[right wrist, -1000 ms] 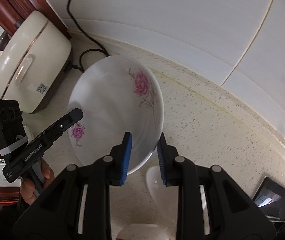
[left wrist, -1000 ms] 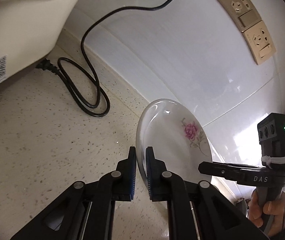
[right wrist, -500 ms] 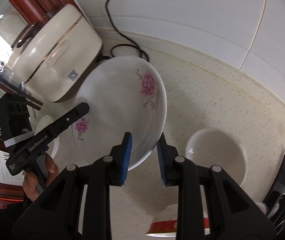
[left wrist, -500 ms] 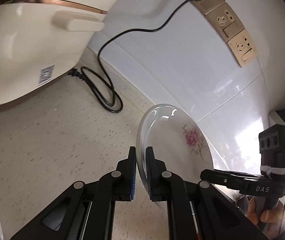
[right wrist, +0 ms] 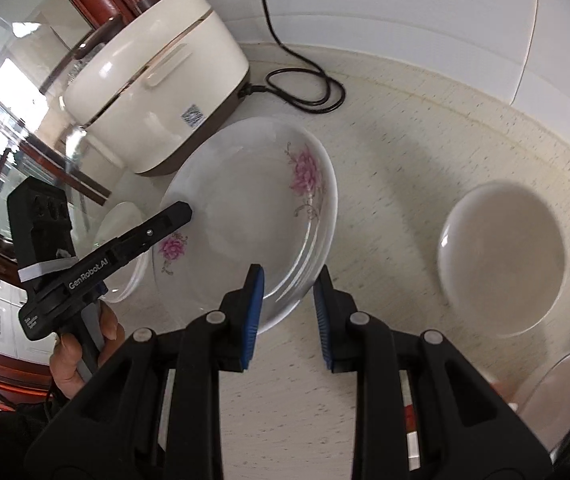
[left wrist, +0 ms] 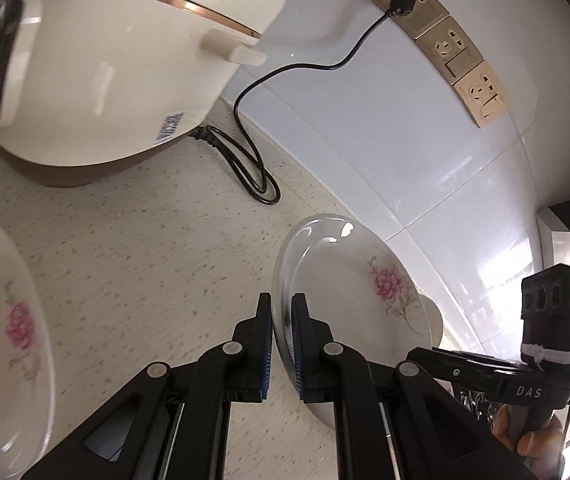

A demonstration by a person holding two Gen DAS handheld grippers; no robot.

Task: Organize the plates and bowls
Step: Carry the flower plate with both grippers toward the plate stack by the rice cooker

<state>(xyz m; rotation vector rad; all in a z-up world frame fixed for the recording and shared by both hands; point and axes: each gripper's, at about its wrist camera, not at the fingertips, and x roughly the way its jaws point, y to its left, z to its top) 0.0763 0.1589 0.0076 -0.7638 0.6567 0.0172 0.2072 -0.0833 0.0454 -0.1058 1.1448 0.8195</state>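
Note:
A white deep plate with pink flowers point(left wrist: 349, 280) point(right wrist: 245, 208) hangs tilted over the speckled counter, carried by both grippers. My left gripper point(left wrist: 281, 304) is shut on its near rim, the plate standing edge-on between the blue pads. On the opposite rim my right gripper point(right wrist: 287, 280) is shut as well, one pad inside the plate and one outside. A second flowered plate point(left wrist: 13, 320) point(right wrist: 119, 224) lies on the counter to the left, below the left gripper. Off to the right stands a plain white bowl point(right wrist: 501, 256).
A cream rice cooker point(left wrist: 105, 60) point(right wrist: 157, 88) stands at the back left, its black cord point(left wrist: 253, 160) looping over the counter up to the wall sockets point(left wrist: 445, 40). More bowls point(right wrist: 557, 392) sit blurred at the lower right. A hand point(right wrist: 73, 364) holds the left gripper.
Both grippers have carried the plate to the left along the counter. The rice cooker now looms close, the second plate has entered on the left, and the white bowl shows fully on the right.

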